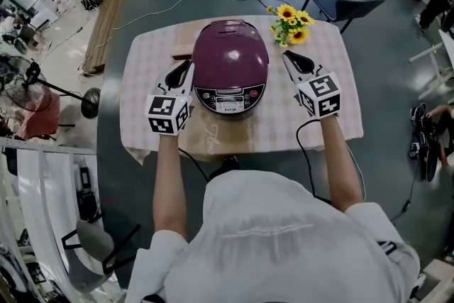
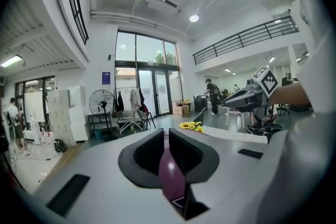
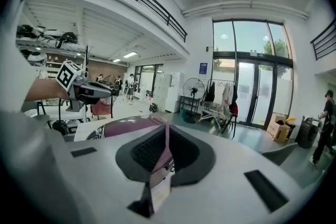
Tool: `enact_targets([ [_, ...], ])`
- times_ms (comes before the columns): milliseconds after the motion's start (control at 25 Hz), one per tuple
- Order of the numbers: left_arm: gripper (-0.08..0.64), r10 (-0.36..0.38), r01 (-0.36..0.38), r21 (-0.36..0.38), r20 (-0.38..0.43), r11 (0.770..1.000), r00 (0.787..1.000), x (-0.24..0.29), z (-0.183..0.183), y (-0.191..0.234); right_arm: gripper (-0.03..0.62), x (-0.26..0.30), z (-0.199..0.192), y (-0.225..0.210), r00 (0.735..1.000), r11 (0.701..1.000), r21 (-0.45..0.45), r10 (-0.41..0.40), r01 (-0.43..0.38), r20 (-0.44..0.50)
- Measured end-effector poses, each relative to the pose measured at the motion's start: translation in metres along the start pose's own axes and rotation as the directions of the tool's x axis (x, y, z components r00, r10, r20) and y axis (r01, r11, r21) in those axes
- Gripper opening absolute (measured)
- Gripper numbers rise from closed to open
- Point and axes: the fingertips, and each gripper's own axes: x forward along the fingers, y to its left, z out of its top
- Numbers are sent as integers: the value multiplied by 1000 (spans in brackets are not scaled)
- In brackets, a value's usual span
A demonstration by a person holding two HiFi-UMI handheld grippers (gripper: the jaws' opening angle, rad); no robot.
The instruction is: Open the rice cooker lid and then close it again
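Tall glass doors (image 2: pixel 147 86) show only in the 2 gripper views. The table (image 1: pixel 340 81) wears a pale checked cloth. The cooker (image 1: pixel 230 57) sits mid-table toward the far edge: a glossy purple dome, lid down, its dark panel's print too small to read. The left gripper (image 1: pixel 186 67) and right gripper (image 1: pixel 289 57) flank it, fingers pinched together on nothing. Sunflowers (image 1: pixel 291 23) mark the far right corner.
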Motion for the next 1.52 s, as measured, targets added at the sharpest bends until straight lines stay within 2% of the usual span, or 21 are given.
enact_targets([
  [160,16,29,-31,43,57,999,998,-13,29,-9,37,-17,23,-1,999,999,-50,-13,15,51],
  [360,15,29,-43,128,108,991,994,-32,58,-29,32,-37,50,13,995,989,-150,3,12,101],
  [560,15,52,-71,126,149,989,988,-59,77,-44,26,-61,67,30,989,980,-198,23,7,148],
  [800,16,51,-78,150,175,986,983,-82,97,-63,26,-84,82,44,977,990,-130,74,-49,199],
  [1200,17,44,-86,191,212,978,976,-97,124,-86,26,-109,93,48,970,987,-158,67,-31,232],
  [1520,17,39,-83,212,201,974,979,-98,125,-97,26,-117,97,49,968,984,-174,77,-35,240],
])
